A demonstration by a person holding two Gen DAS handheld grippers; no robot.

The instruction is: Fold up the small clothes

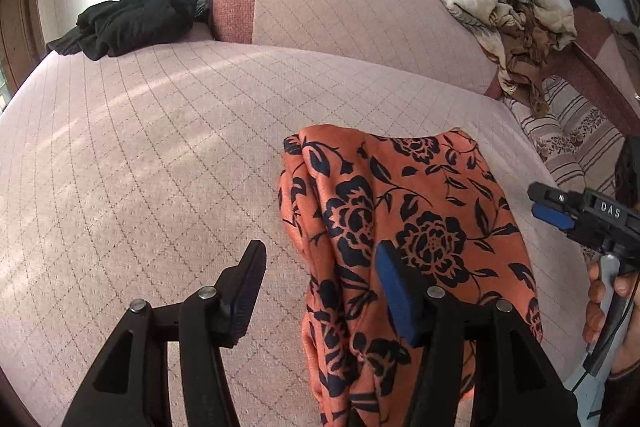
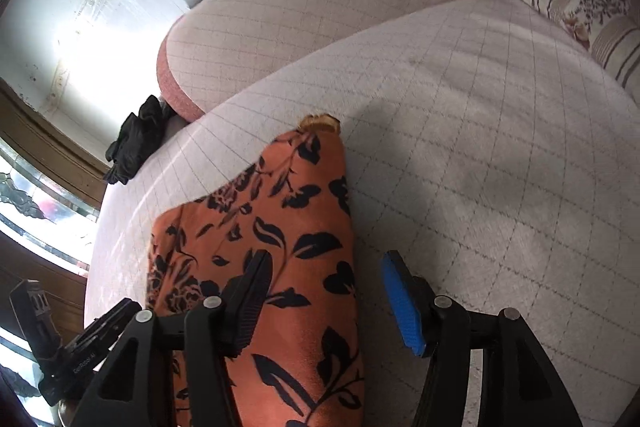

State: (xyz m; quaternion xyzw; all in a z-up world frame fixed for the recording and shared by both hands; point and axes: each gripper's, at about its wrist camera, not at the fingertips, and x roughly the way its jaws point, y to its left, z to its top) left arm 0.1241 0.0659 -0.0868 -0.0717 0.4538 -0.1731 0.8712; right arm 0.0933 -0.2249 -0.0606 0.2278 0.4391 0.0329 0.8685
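while the orange floral garment (image 1: 404,227) lies bunched on the pink quilted sofa (image 1: 160,147), both grippers, left (image 1: 320,291) and right (image 2: 324,295), gape empty; soft, slippery-looking cloth, best pinched at a corner.

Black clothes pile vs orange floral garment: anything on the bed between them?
Nothing. In the left wrist view only bare pink quilted cover separates the black pile from the orange floral garment. The right wrist view agrees.

Quilted pink sofa (image 1: 140,155), striped cushion (image 2: 592,7)
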